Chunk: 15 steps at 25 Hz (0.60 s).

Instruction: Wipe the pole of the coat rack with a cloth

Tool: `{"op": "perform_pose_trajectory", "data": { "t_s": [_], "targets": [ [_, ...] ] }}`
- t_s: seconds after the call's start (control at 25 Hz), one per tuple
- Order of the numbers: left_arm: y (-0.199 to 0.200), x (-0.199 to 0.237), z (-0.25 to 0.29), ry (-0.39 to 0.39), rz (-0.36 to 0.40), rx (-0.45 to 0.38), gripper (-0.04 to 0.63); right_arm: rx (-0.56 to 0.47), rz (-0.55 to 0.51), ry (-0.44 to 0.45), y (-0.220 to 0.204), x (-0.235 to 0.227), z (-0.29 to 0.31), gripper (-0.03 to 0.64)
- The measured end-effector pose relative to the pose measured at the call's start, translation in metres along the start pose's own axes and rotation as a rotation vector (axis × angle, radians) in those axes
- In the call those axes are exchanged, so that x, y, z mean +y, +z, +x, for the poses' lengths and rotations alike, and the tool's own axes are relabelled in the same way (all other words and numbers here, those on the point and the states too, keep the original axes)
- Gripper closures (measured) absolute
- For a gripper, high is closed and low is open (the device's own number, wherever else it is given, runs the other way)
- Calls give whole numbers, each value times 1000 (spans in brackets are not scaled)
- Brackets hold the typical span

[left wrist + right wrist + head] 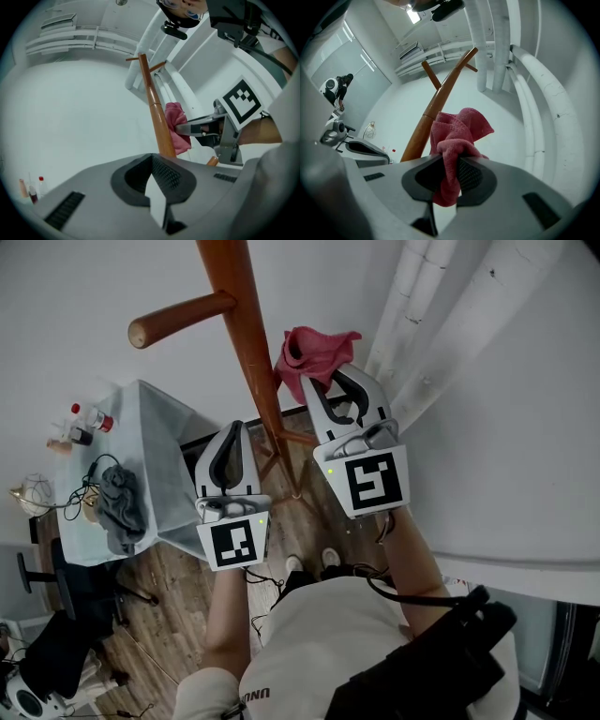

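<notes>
right gripper [448,164]: clamped on red cloth [461,124], beside pole [433,110]
left gripper [152,161]: closed, empty
count: one cloth, one pole

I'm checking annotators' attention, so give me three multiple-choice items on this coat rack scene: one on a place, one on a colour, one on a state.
1. Where is the cloth? A on the table; B beside the pole; C on the floor.
2. Cloth colour? A blue; B white; C red.
3. The right tool is: A shut on the cloth; B open; C out of view.
Answers: B, it sits right next to the pole; C, red in every view; A, its jaws pinch the cloth.
</notes>
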State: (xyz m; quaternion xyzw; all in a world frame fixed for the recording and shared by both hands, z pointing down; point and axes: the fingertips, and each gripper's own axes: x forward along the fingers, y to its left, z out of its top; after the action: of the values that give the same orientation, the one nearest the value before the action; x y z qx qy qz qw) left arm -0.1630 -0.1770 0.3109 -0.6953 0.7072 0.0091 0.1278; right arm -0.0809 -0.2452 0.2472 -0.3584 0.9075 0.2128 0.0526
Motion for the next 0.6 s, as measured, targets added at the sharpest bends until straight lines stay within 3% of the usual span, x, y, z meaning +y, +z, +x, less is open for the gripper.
{"op": "perform_pose_trajectory", "data": {
  "t_s": [0.6],
  "targets": [
    [6,-4,7,13,6,-12,581,2,13,-28,-9,-23,10,543]
  ]
}}
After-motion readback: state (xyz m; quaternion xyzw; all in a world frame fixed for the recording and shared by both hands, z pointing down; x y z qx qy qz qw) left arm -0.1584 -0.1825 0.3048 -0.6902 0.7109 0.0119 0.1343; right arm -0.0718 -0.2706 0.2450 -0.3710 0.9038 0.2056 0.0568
